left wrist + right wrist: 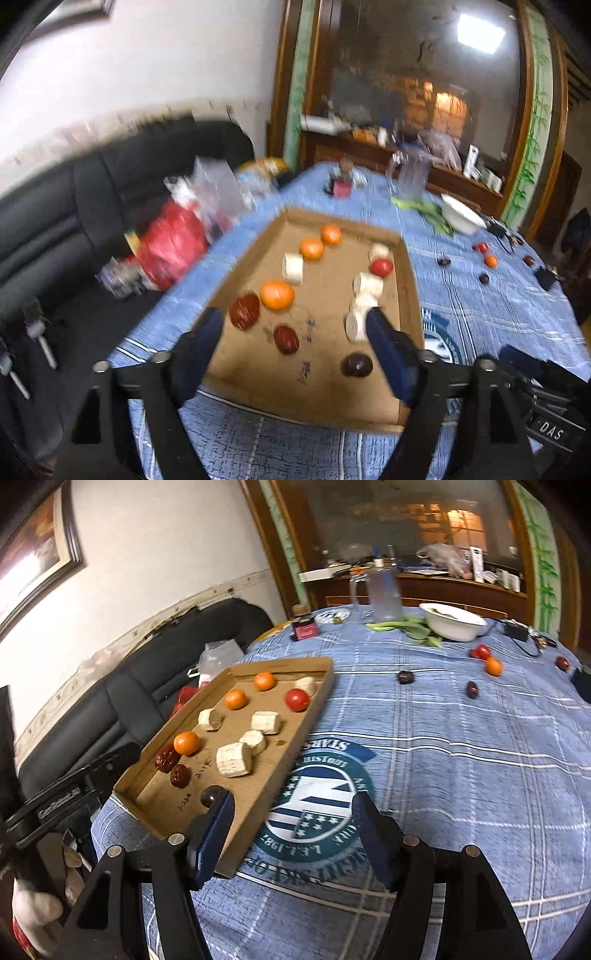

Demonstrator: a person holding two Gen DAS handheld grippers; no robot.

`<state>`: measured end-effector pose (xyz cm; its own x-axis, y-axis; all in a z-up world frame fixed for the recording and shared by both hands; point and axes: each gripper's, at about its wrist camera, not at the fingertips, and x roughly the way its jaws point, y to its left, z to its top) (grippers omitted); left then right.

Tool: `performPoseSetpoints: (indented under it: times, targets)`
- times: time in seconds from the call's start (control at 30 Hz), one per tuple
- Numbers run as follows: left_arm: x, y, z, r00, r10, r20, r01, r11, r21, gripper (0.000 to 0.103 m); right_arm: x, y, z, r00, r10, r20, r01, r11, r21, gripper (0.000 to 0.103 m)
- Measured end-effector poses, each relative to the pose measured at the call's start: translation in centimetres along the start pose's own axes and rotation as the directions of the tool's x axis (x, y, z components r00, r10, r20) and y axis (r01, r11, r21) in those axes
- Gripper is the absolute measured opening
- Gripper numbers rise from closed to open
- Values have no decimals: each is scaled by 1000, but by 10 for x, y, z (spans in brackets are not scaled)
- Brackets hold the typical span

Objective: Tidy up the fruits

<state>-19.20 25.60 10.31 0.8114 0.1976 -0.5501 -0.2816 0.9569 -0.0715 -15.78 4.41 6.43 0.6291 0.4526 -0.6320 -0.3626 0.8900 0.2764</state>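
A shallow cardboard tray (pixel 408 280) (pixel 280 663) lies on the blue checked tablecloth. It holds three oranges (pixel 277 294) (pixel 187 743), red dates (pixel 244 311) (pixel 180 775), several white chunks (pixel 292 268) (pixel 233 760), a red tomato (pixel 381 266) (pixel 297 699) and a dark round fruit (pixel 356 364) (pixel 209 794). My left gripper (pixel 293 317) hangs open over the tray's near end, with nothing between its fingers. My right gripper (pixel 292 797) stands open over the tray's near right corner, also with nothing held. Loose on the cloth lie a tomato (pixel 482 651), an orange (pixel 494 665) and dark fruits (pixel 406 676).
At the table's far side stand a white bowl (pixel 452 622), green leaves (pixel 413 627), a clear jug (pixel 382 594) and a pink box (pixel 304 630). A black sofa (pixel 92 206) and a red bag (pixel 173 243) lie left of the table. A black adapter (pixel 517 632) sits far right.
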Motion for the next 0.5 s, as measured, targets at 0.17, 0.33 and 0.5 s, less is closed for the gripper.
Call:
performPoseSetpoints:
  times: [0.17, 0.33, 0.5]
  targets:
    - [-51, -23, -3, 959, 157, 235, -171, 985, 37, 103, -13, 3, -8, 1000, 10, 28, -9, 1000, -22, 76]
    - [-48, -41, -10, 966, 157, 205, -177, 981, 79, 103, -16, 12, -15, 999, 18, 34, -15, 998, -66, 79]
    - [-27, -52, -16, 996, 67, 64, -72, 995, 76, 103, -17, 8, -17, 999, -9, 43, 13, 997, -76, 83]
